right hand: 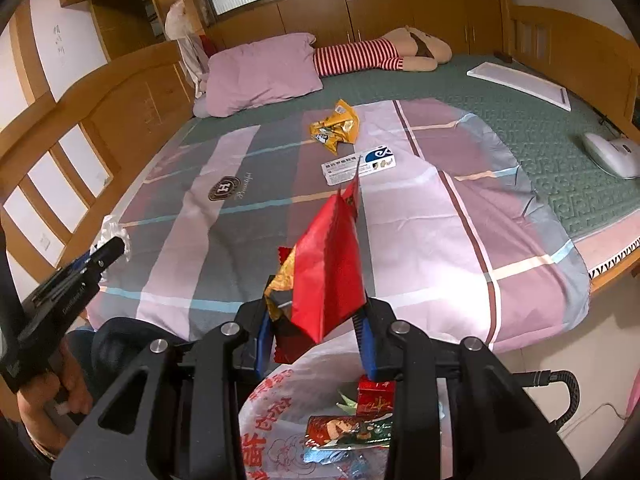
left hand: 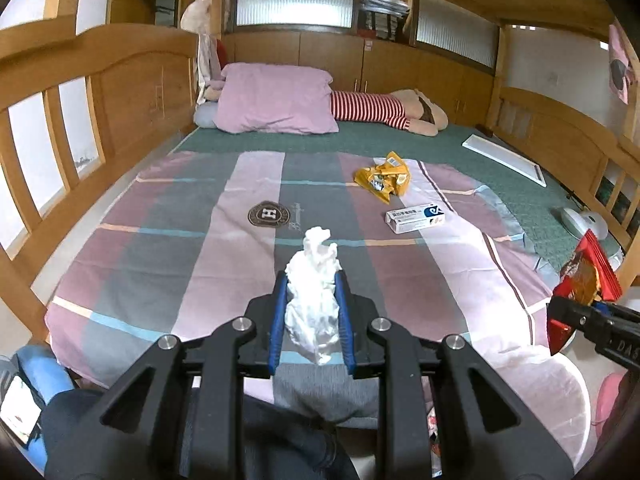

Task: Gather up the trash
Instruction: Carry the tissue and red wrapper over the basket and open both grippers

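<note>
My left gripper [left hand: 311, 280] is shut on a crumpled white tissue [left hand: 314, 292], held above the near end of the bed. In the right wrist view that same left gripper [right hand: 114, 246] shows at the left with a hand on its grip. My right gripper [right hand: 314, 312] is shut on a red snack wrapper [right hand: 328, 268], which also shows at the right edge as the red wrapper [left hand: 584, 276]. Below it lies a white plastic bag [right hand: 276, 412] with several wrappers inside. A yellow wrapper [left hand: 384, 178] and a white medicine box [left hand: 416, 219] lie on the striped sheet [left hand: 192, 248].
A pink pillow [left hand: 276, 98] and a striped plush toy [left hand: 380, 110] lie at the head of the bed. A white board [left hand: 504, 158] and a white device [left hand: 584, 222] rest on the green mattress at the right. Wooden rails [left hand: 60, 92] run along both sides.
</note>
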The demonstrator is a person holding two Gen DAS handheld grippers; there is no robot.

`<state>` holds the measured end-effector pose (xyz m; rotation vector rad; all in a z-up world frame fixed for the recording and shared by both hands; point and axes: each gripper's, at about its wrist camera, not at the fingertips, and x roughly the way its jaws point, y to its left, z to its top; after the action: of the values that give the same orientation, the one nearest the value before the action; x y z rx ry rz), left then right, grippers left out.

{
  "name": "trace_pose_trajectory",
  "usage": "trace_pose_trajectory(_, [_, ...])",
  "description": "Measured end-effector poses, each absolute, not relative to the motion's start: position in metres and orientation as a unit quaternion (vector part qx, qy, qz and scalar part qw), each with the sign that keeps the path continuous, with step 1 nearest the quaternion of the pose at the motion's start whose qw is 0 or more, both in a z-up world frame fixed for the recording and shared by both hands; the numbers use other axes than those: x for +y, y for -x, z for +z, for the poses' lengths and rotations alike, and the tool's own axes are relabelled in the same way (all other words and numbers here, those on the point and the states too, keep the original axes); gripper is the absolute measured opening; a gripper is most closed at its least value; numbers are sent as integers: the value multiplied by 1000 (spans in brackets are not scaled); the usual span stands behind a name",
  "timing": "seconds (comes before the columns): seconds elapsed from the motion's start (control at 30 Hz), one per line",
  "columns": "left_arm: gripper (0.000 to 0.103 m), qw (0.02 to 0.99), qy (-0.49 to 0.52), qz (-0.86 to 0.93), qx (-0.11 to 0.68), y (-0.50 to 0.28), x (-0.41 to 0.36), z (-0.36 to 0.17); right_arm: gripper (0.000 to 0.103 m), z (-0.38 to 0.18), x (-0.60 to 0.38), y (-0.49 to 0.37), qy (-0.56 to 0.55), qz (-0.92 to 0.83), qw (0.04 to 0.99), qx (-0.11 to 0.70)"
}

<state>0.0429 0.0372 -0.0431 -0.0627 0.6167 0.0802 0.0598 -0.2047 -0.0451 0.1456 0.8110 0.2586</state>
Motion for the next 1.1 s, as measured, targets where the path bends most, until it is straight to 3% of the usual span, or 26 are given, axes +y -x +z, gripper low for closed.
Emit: trace_pose_trajectory(1.1, [24,954,28,25,296,-22,32,-37,35,-33,-180,-51,-51,147,911,383])
